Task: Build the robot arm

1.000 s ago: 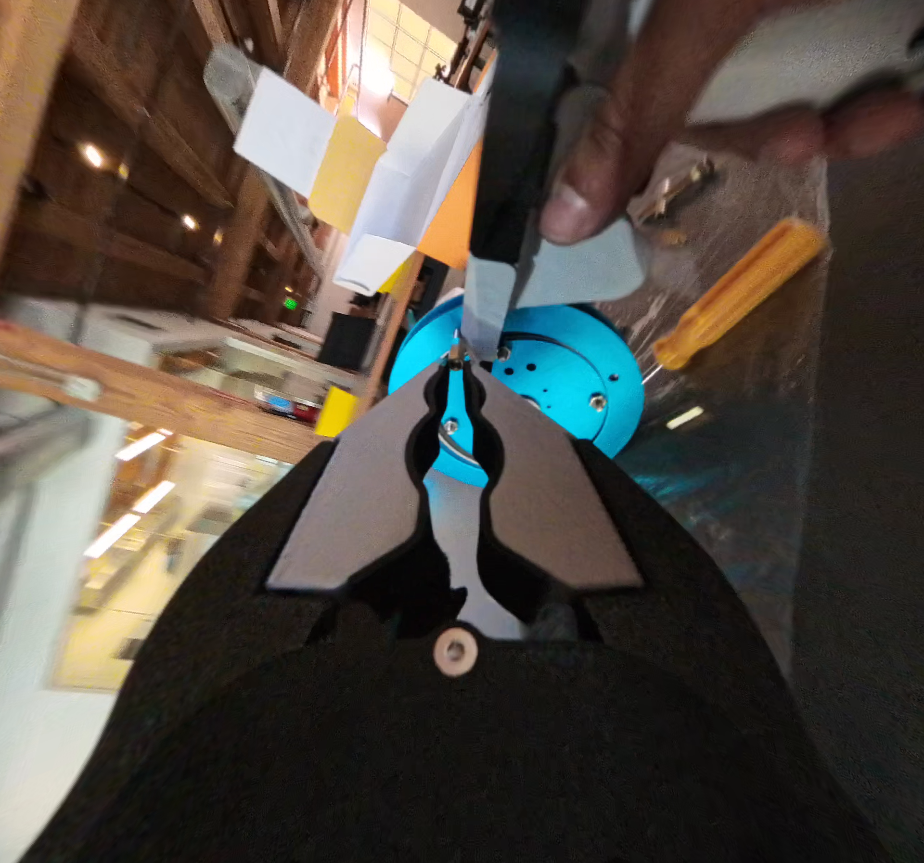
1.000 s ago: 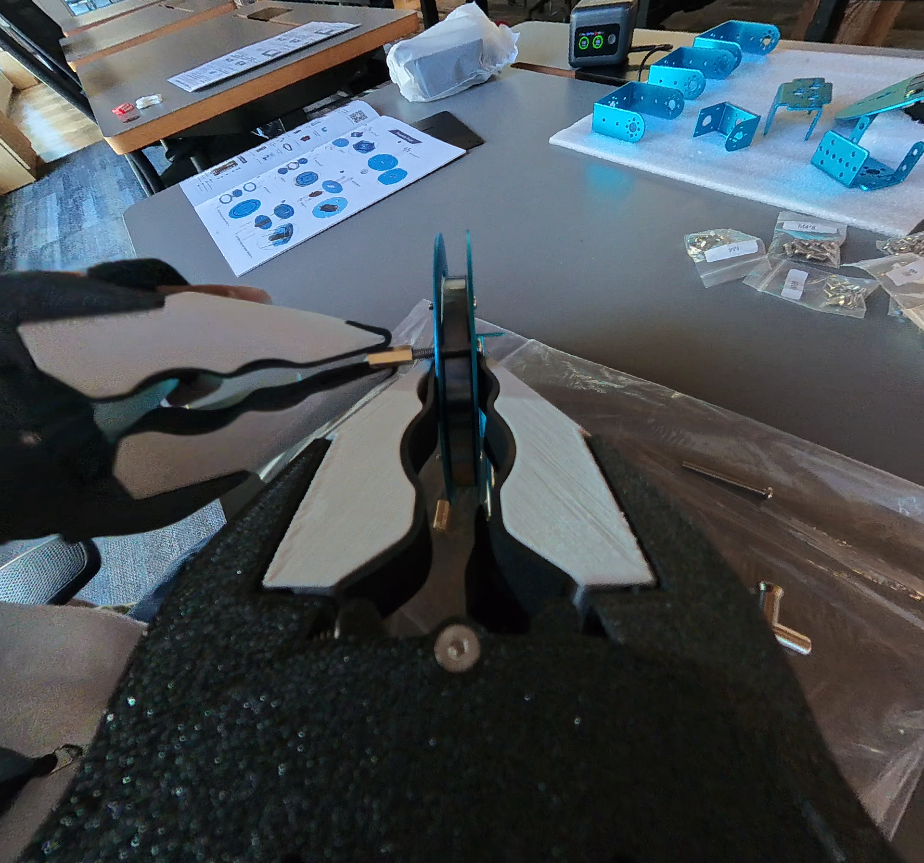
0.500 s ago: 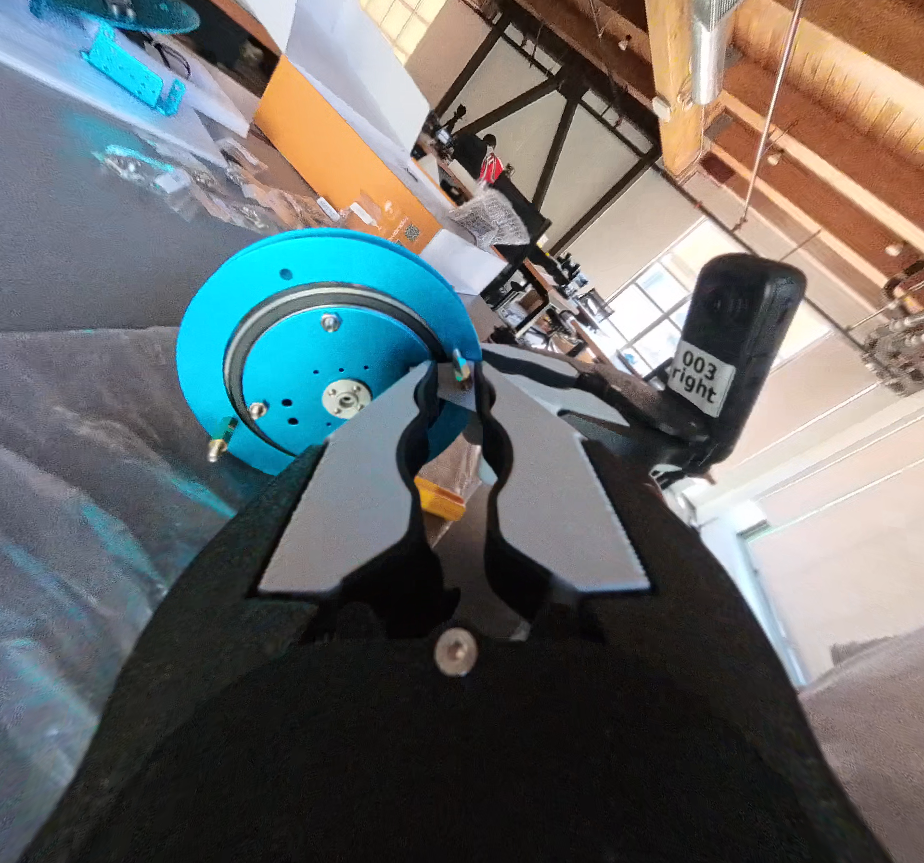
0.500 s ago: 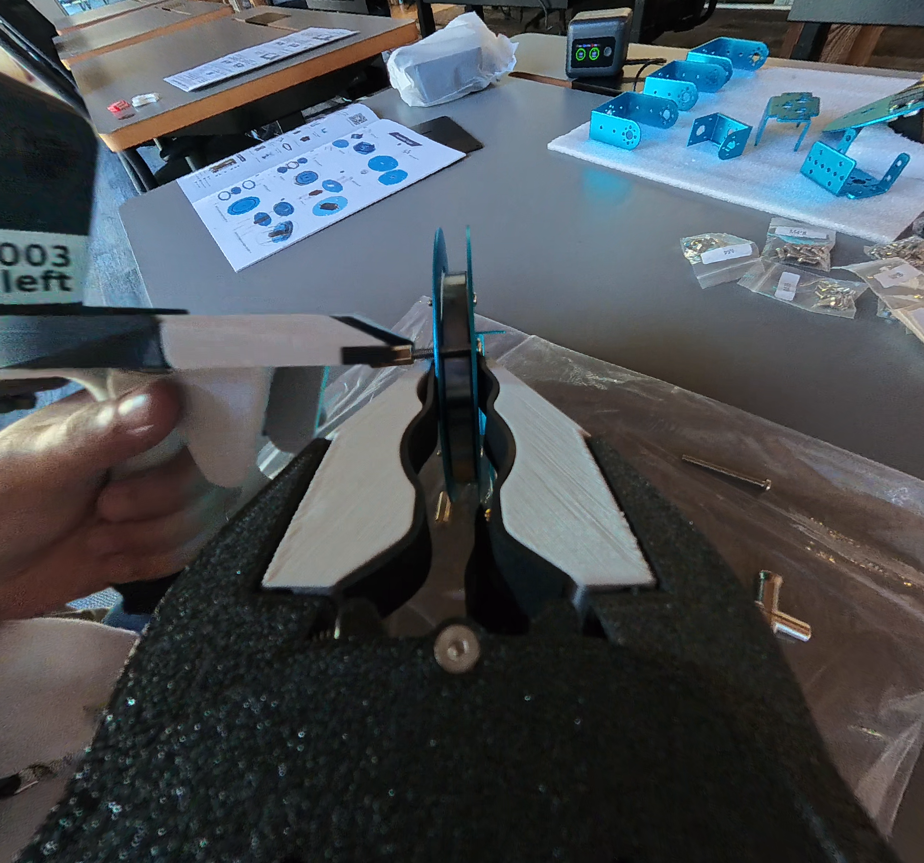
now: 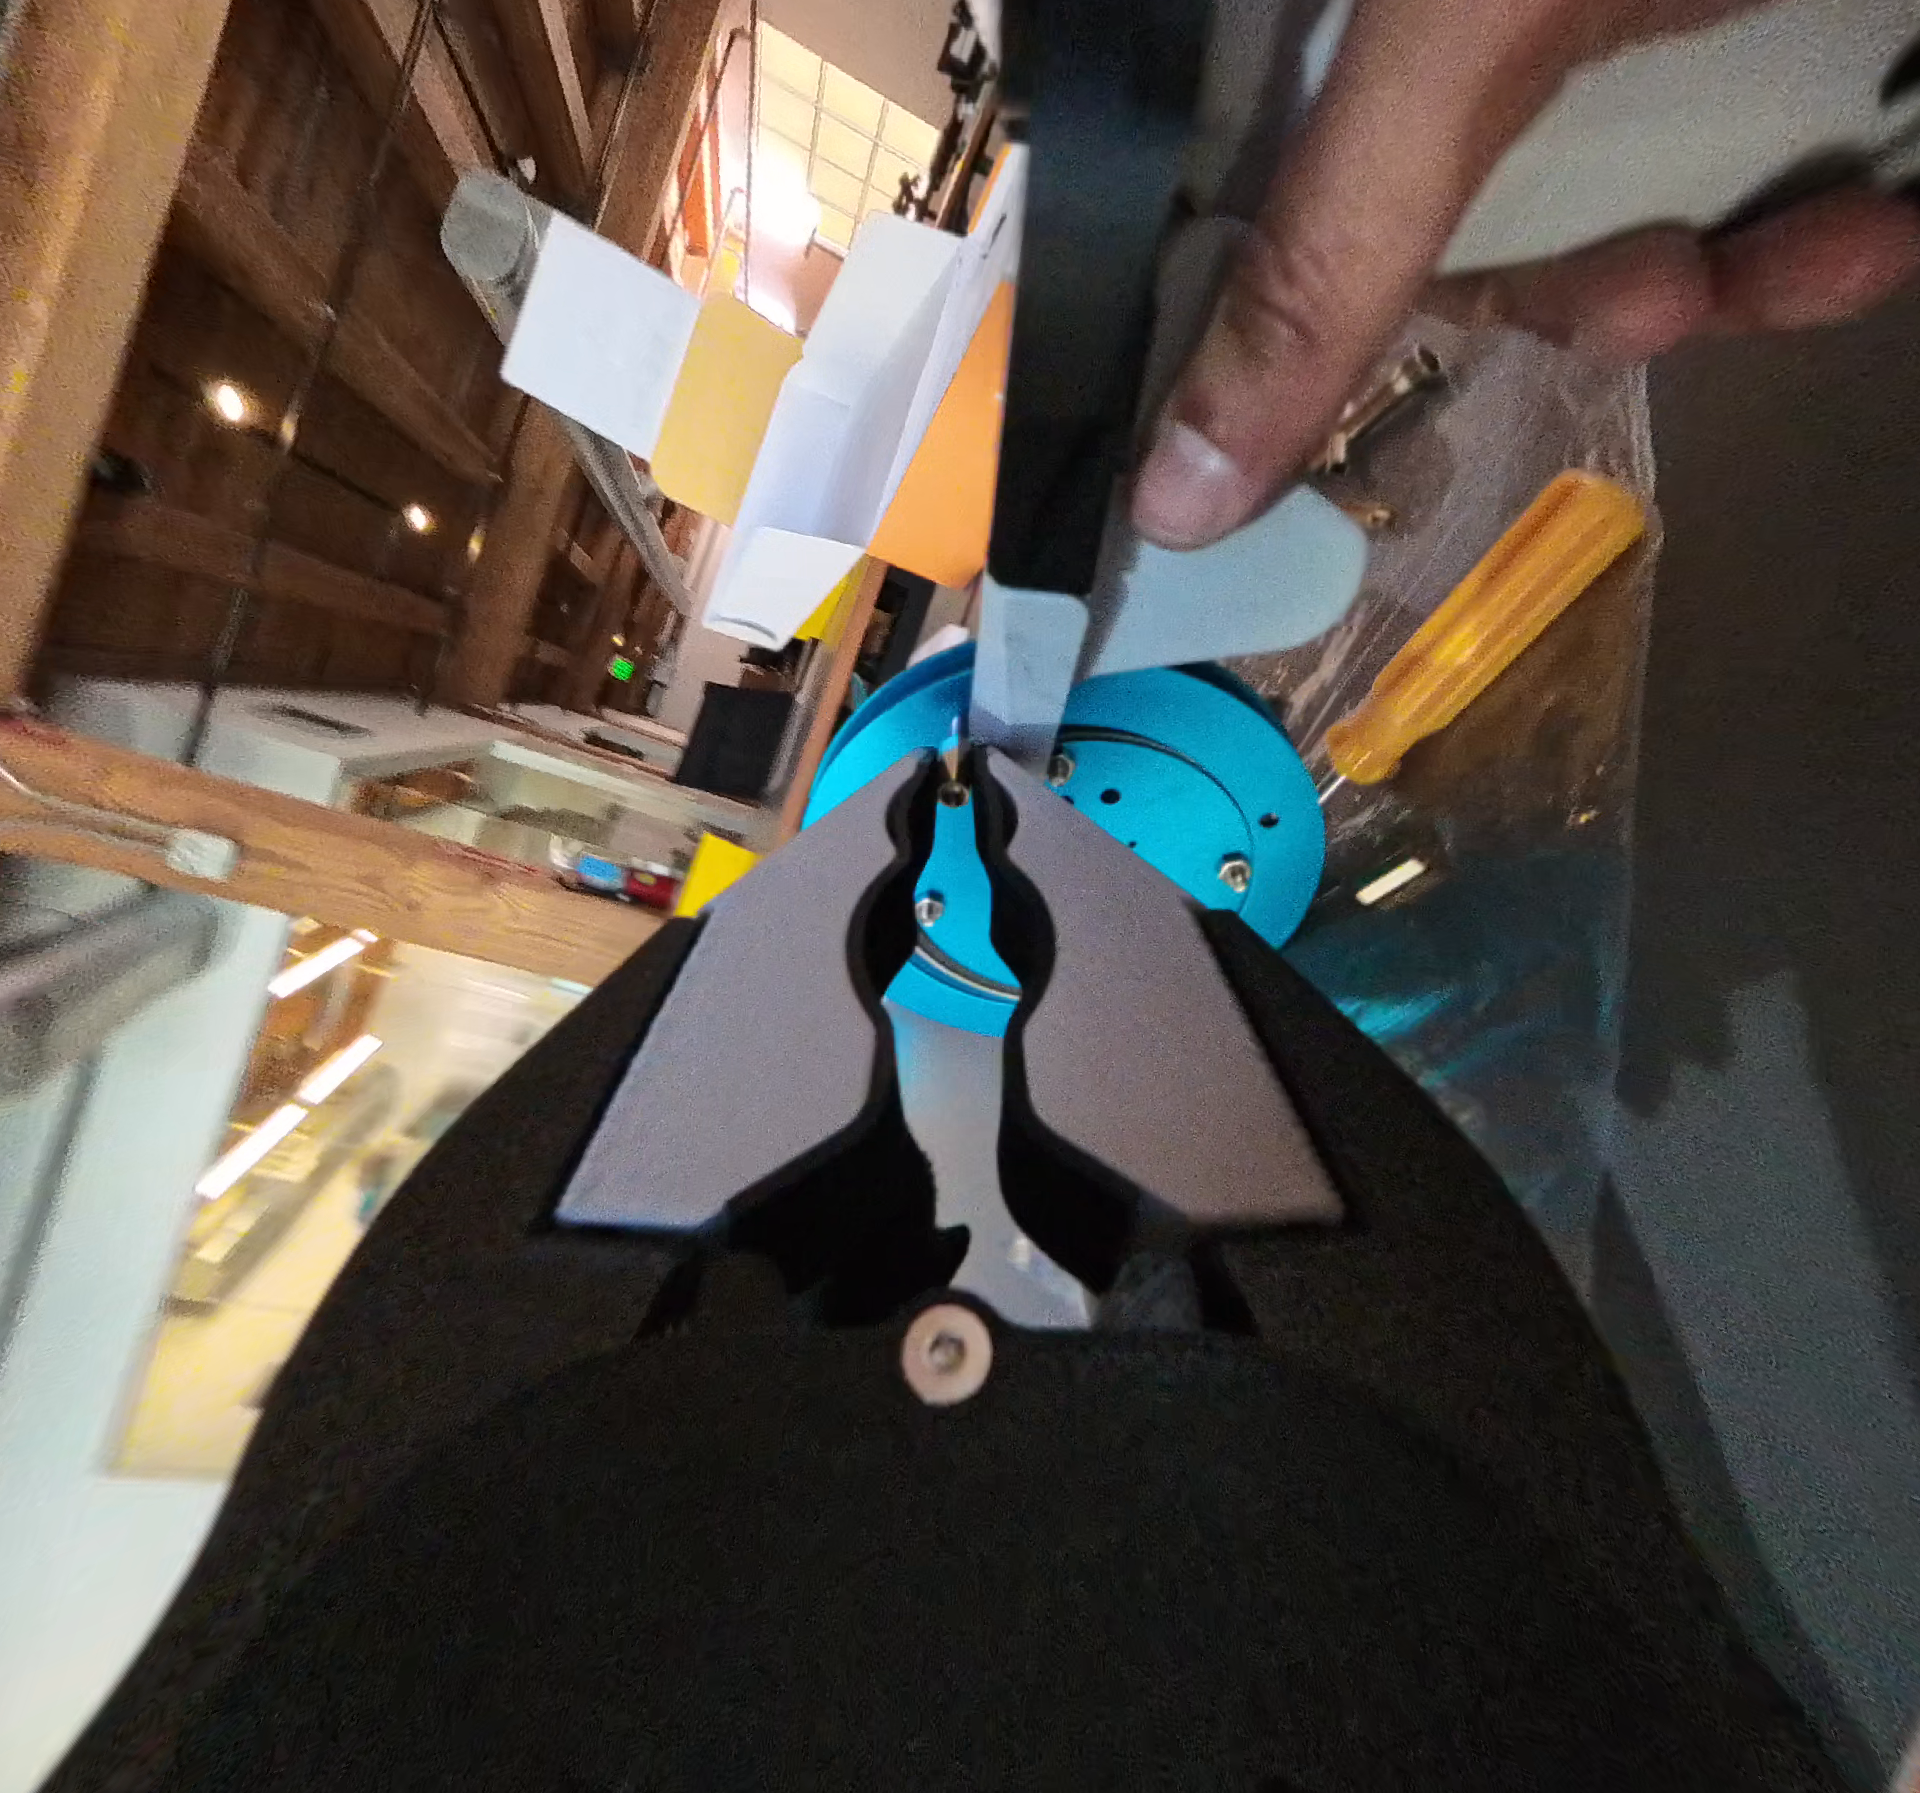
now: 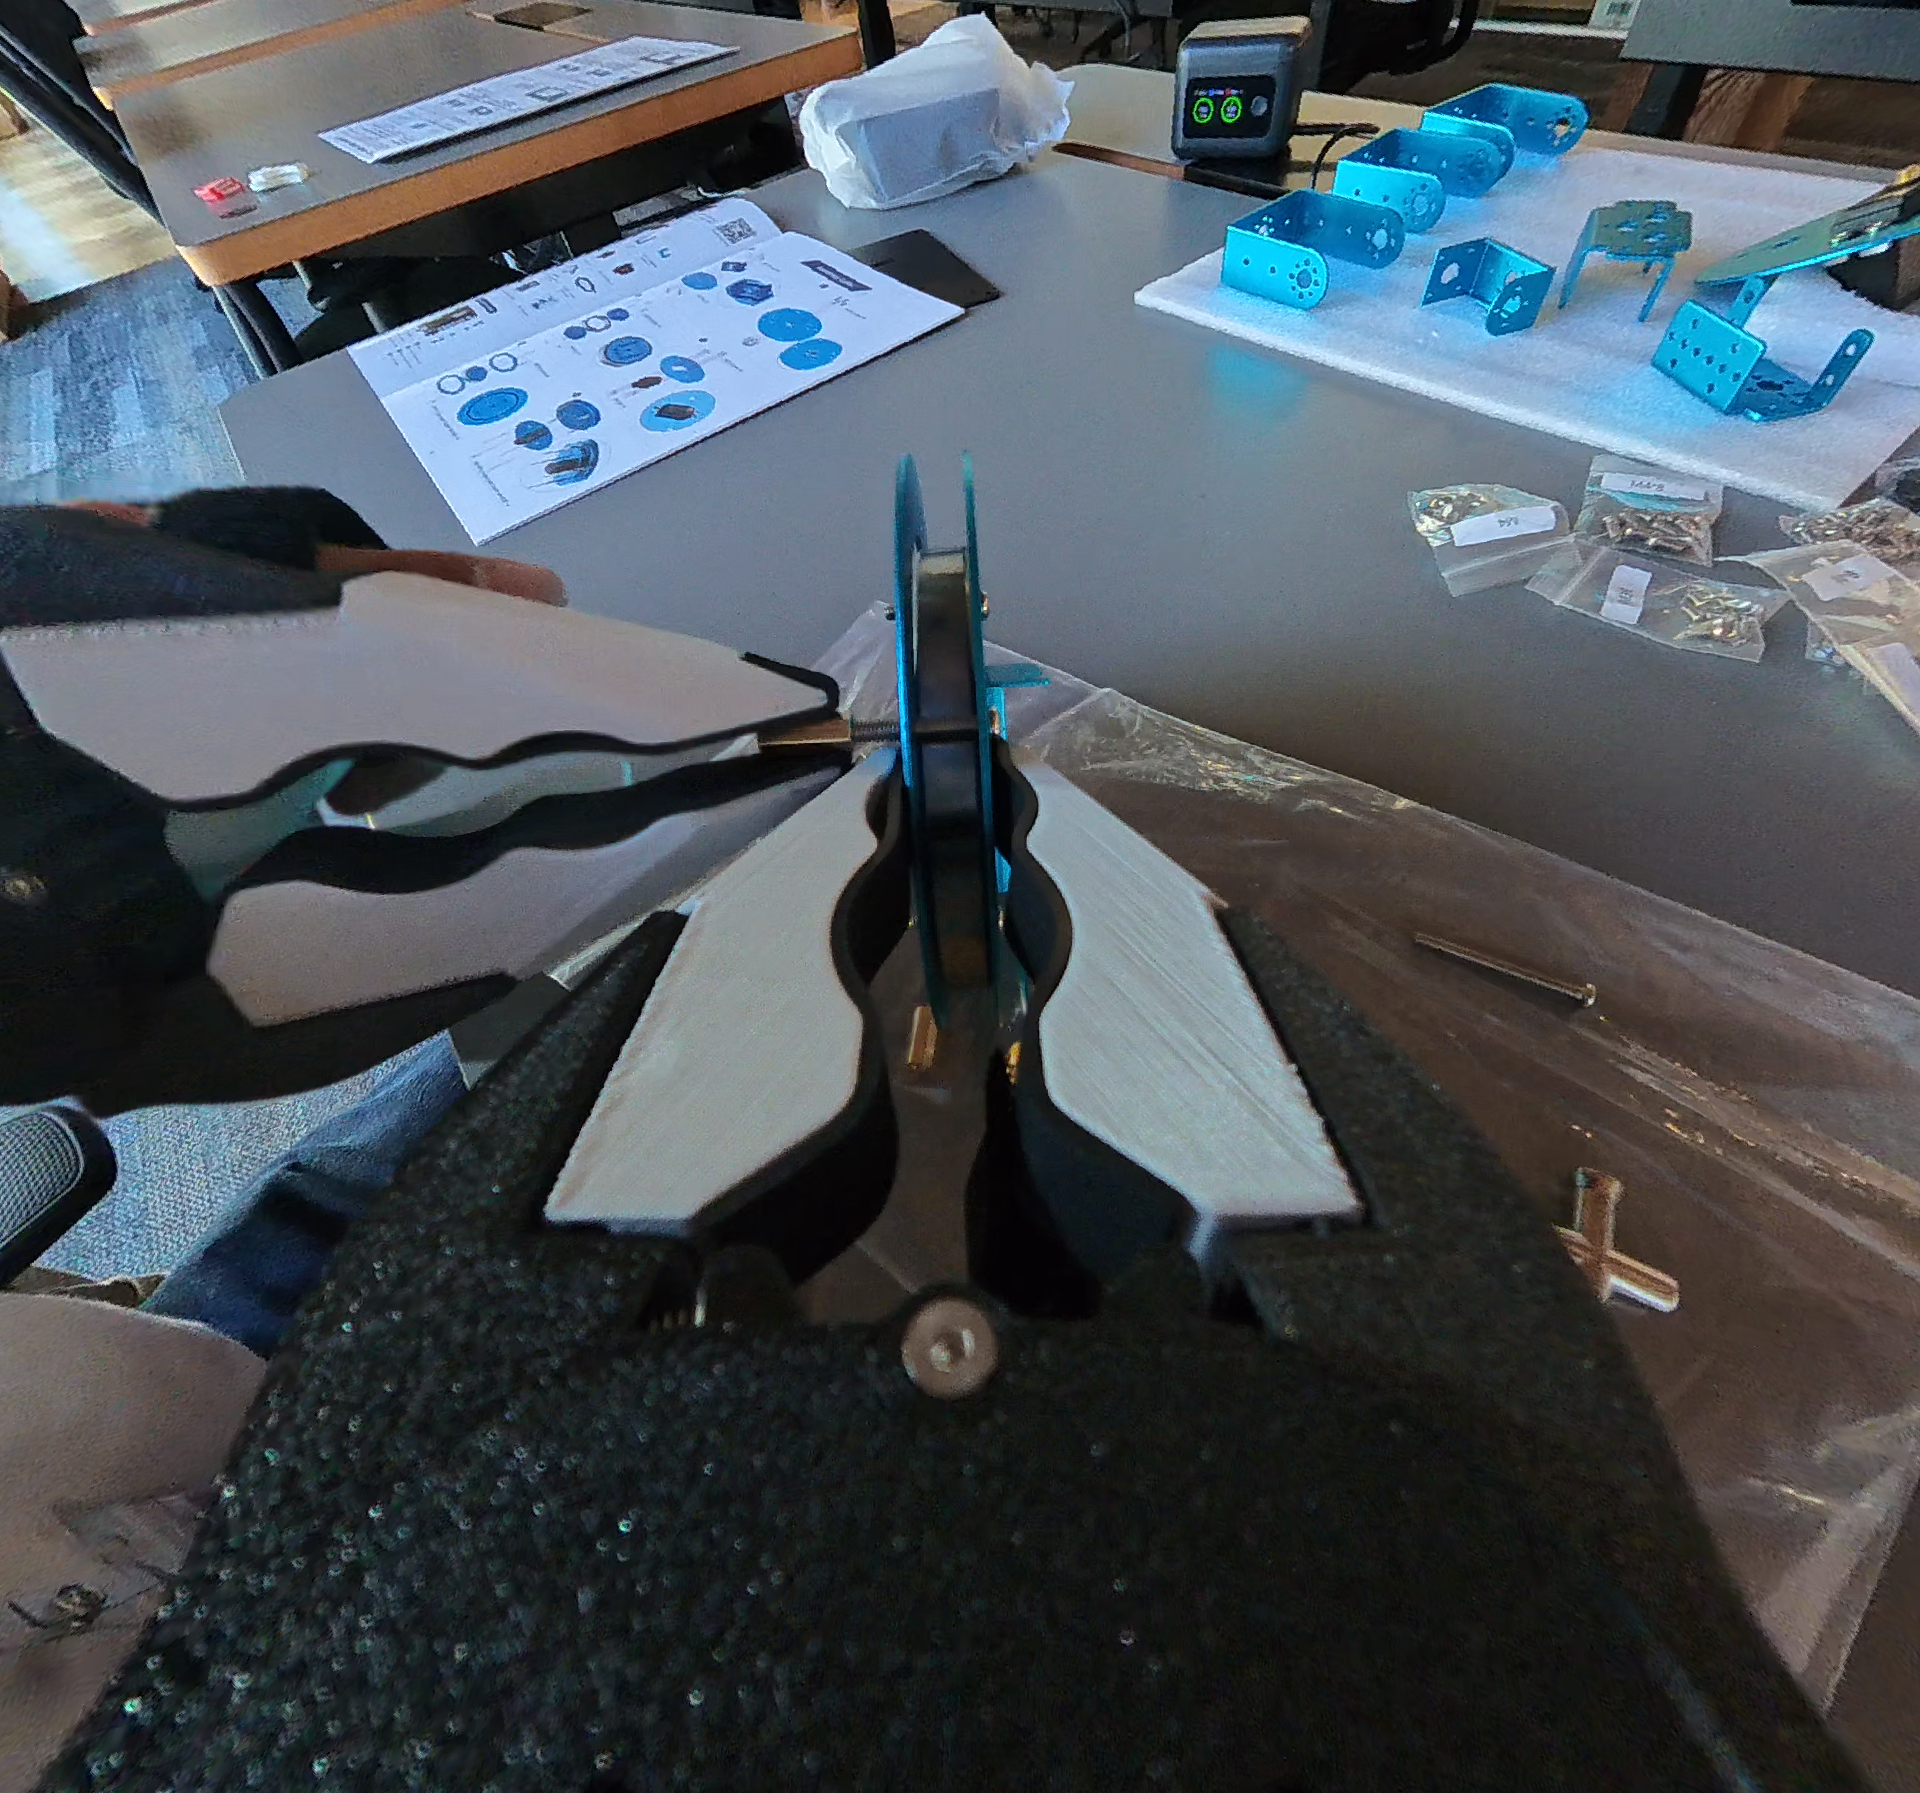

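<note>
My right gripper (image 6: pixel 940 767) is shut on a blue two-disc wheel assembly (image 6: pixel 935 600) and holds it upright and edge-on above a plastic sheet (image 6: pixel 1455 912). My left gripper (image 6: pixel 821 725) comes in from the left. It is shut on a small brass standoff (image 6: pixel 805 733), whose threaded end meets the left blue disc. In the left wrist view, the left gripper (image 5: pixel 951 769) pinches the standoff (image 5: pixel 951 775) against the face of the blue disc (image 5: pixel 1174 808). The right gripper's fingers (image 5: pixel 1023 663) and a hand (image 5: pixel 1351 185) show above it.
On the grey table lie an open instruction booklet (image 6: pixel 665 341), blue metal brackets on white foam (image 6: pixel 1558 289), several bags of screws (image 6: pixel 1621 559), a long pin (image 6: pixel 1507 964) and a small cross wrench (image 6: pixel 1621 1255). An orange-handled screwdriver (image 5: pixel 1486 621) lies by the disc. Both grippers' tips are close together, under 4 cm apart. My right gripper's tips are some 9 cm from the orange-handled screwdriver (image 5: pixel 1486 621).
The left gripper rolled about half a turn around the standoff and is back in its pose of a second ago. The right gripper held the wheel assembly still.
</note>
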